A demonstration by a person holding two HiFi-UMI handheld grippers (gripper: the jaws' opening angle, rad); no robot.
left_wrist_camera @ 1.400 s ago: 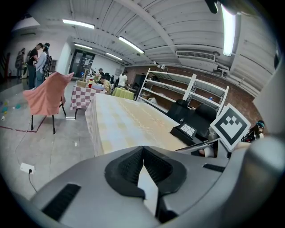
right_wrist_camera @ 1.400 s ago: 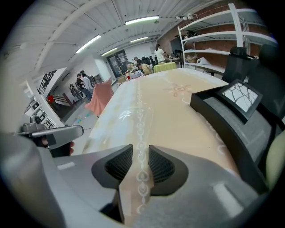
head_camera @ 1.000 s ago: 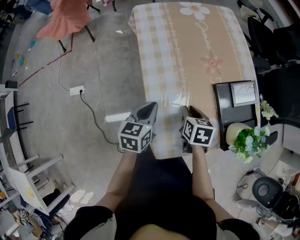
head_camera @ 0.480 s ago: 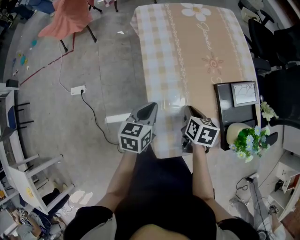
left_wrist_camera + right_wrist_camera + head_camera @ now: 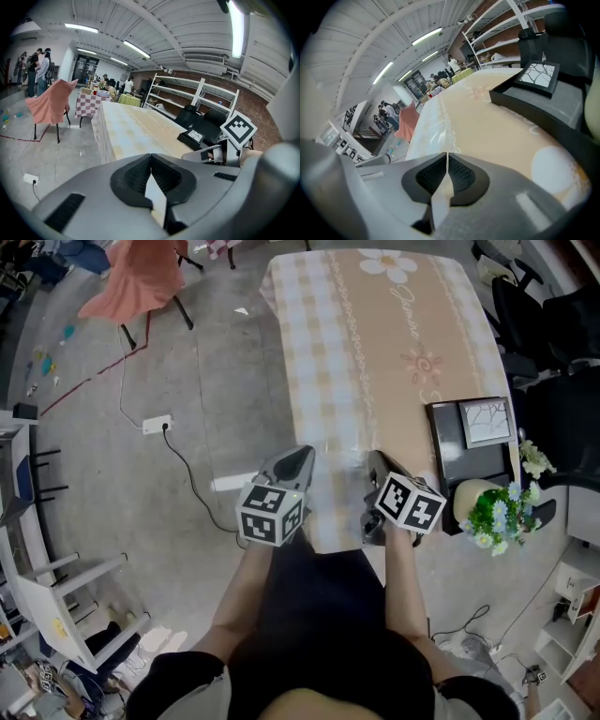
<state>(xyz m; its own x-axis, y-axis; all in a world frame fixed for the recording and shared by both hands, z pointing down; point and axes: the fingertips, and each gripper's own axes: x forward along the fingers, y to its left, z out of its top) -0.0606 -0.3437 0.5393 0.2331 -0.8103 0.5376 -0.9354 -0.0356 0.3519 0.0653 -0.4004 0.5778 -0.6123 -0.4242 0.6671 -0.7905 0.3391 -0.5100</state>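
Two grippers in head view: left gripper (image 5: 304, 454) at near-left corner of desk (image 5: 375, 343), right gripper (image 5: 375, 459) over near edge, black case (image 5: 472, 460) and potted flowers (image 5: 490, 514) just right of it. Left gripper view: jaws clenched, nothing between, desk ahead. Right gripper view: jaws clenched, empty, black case ahead-right on desk.
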